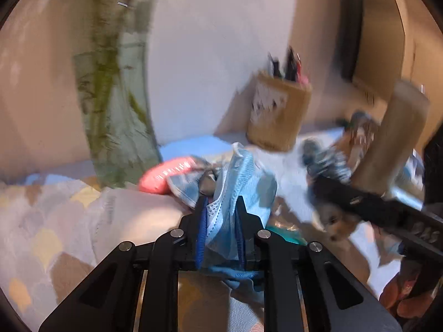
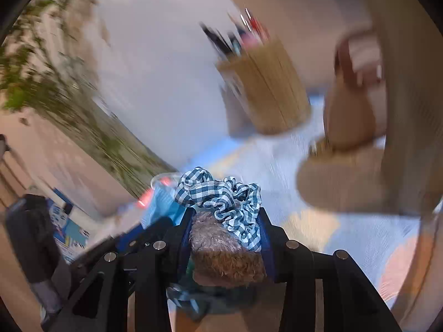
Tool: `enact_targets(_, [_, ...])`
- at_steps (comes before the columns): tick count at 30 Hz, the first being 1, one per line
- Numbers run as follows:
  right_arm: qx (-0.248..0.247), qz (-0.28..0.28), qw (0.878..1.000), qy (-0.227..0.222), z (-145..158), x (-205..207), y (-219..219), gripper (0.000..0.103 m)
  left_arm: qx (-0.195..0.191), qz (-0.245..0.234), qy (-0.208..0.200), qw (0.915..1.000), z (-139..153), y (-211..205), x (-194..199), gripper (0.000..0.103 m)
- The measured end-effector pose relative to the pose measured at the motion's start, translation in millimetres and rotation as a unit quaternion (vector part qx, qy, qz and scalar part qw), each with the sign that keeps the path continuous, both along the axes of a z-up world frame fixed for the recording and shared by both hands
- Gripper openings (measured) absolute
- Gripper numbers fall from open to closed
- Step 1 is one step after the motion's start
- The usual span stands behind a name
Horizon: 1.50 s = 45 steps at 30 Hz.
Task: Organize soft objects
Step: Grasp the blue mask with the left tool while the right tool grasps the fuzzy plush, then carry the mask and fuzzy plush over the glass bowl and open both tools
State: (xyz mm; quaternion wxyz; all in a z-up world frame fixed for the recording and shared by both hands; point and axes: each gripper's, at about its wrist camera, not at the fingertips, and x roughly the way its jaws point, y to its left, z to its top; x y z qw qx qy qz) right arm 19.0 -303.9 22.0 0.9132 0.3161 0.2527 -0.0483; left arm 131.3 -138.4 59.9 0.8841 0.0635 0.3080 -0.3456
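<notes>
My left gripper (image 1: 220,203) is shut on a light blue face mask (image 1: 235,182), which hangs crumpled between the fingers above the table. My right gripper (image 2: 225,213) is shut on a furry brown and grey plush toy (image 2: 221,251) with a blue-and-white checked scrunchie (image 2: 221,193) bunched on top of it. In the left wrist view the right gripper (image 1: 368,202) crosses at the right with the scrunchie (image 1: 326,160) and the plush (image 1: 336,225). In the right wrist view the mask (image 2: 160,207) and left gripper show at the lower left. Both views are motion-blurred.
A wooden pen holder (image 1: 277,116) with pens stands at the back by the wall; it also shows in the right wrist view (image 2: 265,88). A glass vase with green stems (image 1: 116,116) stands left. A pink packet (image 1: 166,175) lies behind the mask. A patterned cloth (image 1: 41,235) covers the table.
</notes>
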Motion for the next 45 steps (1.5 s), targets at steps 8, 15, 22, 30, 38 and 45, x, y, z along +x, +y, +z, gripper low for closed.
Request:
enact_targets(8, [-0.005, -0.012, 0.995, -0.101, 24.5, -25.4, -1.3, 0.042, -0.057, 0.050, -0.028, 0.9968, 45.8, 53.2, -13.6, 0.015])
enact_targets(15, [0.008, -0.002, 0.996, -0.086, 16.9, -19.5, -1.9, 0.042, 0.004, 0.076, 0.047, 0.9960, 31.2, 70.2, 10.1, 0.019])
enact_targets(22, [0.019, 0.014, 0.998, -0.051, 2.4, -11.1, -1.2, 0.042, 0.079, 0.028, 0.113, 0.9901, -14.6, 50.3, 23.5, 0.044])
enact_targets(30, [0.027, 0.023, 0.999, -0.033, -3.5, -5.5, -1.5, 0.042, 0.065, 0.010, 0.132, 0.9890, -23.6, 40.6, 14.4, 0.023])
enact_targets(38, [0.005, 0.022, 0.999, -0.028, 0.2, -19.7, 6.6, 0.042, 0.051, 0.041, 0.137, 0.9884, -27.6, 60.9, -30.1, 0.021])
enact_targets(45, [0.013, 0.037, 0.999, -0.031, 16.0, -44.1, 21.0, 0.042, 0.042, 0.084, 0.131, 0.9869, -14.6, 76.8, -72.4, 0.021])
